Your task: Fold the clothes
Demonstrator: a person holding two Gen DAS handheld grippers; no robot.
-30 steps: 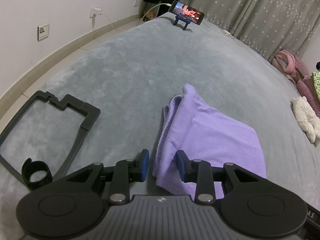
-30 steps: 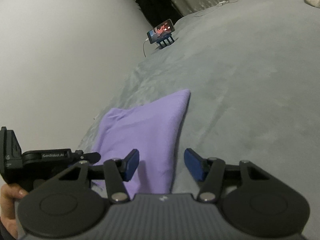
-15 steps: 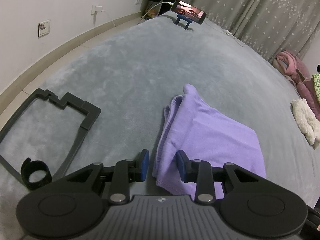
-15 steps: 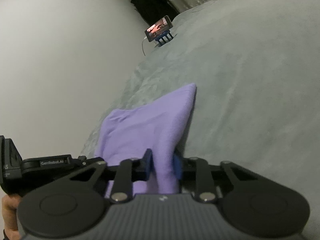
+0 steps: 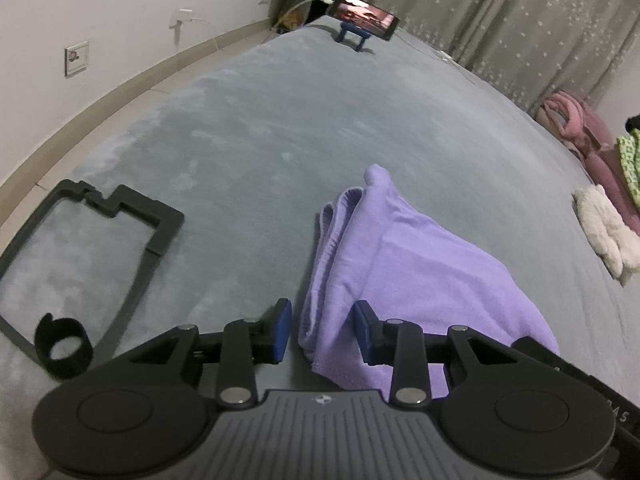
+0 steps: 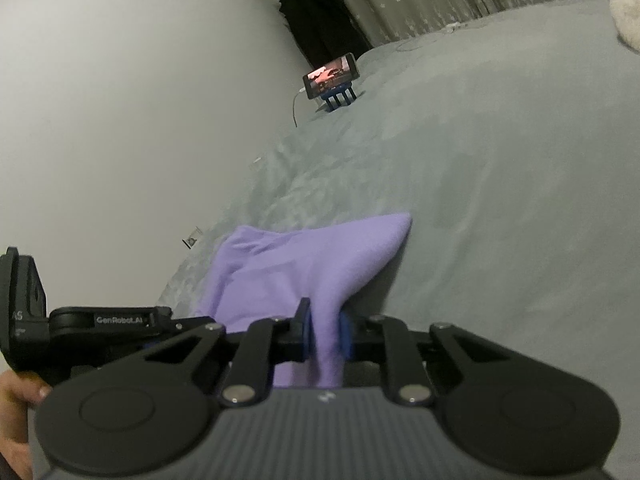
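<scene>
At lower centre, my right gripper (image 6: 325, 334) is closing, pinching the purple cloth's (image 6: 304, 268) near corner. My left gripper (image 5: 322, 332) stands part open, straddling its unpinched edge on the grey bed (image 5: 260, 152). It looks soft, light, floppy; corners grip best.

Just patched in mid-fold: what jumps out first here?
The purple cloth on the grey bed. The right gripper is closing, pads pinching its near corner; the left gripper straddles another edge, pads off it. A lit phone stands at the far end.
</scene>
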